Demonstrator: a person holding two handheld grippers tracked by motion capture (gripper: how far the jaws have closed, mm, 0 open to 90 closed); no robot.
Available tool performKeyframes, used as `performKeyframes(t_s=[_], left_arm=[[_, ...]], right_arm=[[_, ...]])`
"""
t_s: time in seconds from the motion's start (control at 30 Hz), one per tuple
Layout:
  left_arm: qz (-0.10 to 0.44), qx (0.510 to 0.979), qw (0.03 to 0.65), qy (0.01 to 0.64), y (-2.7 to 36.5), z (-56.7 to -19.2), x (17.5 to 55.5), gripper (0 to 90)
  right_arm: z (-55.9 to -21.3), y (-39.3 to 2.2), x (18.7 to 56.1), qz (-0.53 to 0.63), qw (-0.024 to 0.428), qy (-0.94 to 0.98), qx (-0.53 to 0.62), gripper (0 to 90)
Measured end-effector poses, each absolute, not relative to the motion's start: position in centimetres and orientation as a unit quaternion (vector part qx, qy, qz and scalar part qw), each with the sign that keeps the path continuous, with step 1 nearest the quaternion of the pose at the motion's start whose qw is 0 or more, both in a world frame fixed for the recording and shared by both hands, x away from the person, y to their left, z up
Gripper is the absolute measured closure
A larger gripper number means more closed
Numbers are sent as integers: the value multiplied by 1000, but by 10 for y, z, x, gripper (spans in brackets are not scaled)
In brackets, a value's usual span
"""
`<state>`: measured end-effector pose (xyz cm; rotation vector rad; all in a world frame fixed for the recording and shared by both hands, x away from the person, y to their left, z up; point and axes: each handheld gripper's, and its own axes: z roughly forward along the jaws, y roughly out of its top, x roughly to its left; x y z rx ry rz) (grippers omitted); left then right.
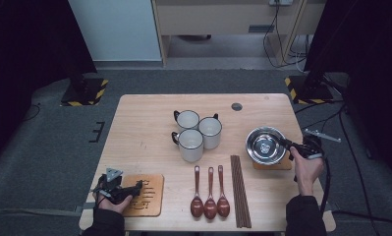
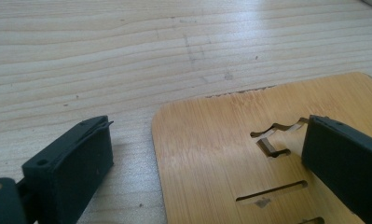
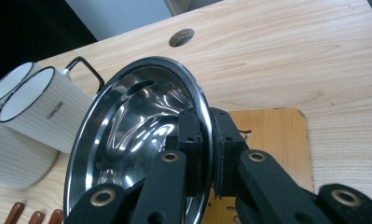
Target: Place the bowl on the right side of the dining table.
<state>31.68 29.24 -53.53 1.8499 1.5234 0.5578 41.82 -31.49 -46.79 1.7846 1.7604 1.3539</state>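
Now gripping the bowl by its 3 o'clock rim with the right gripper, jaws pinched narrow on the steel edge (one pad inside, one outside), bowl sitting tilted above a mat at the table's 3 o'clock side. Resting the left gripper at 7 o'clock, jaws standing wide, straddling the trivet's edge, holding nothing. Mugs clustering near centre.

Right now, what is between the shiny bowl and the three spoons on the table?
In the high view, a bundle of dark chopsticks lies between the metal bowl and the three wooden spoons, running lengthwise just right of the spoons.
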Motion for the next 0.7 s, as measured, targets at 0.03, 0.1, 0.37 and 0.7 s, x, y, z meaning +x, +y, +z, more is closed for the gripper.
performKeyframes(t_s=[0.03, 0.1, 0.37, 0.7], left_arm=[[214, 709, 334, 584, 292, -535, 317, 9], [214, 709, 334, 584, 292, -535, 317, 9], [213, 710, 333, 583, 293, -535, 317, 9], [214, 710, 333, 583, 293, -535, 317, 9]], right_arm=[[-469, -316, 419, 469, 145, 612, 621, 844], [-470, -317, 421, 465, 145, 611, 624, 844], [-477, -321, 427, 445, 147, 613, 635, 844], [-481, -323, 430, 430, 151, 616, 643, 843]])
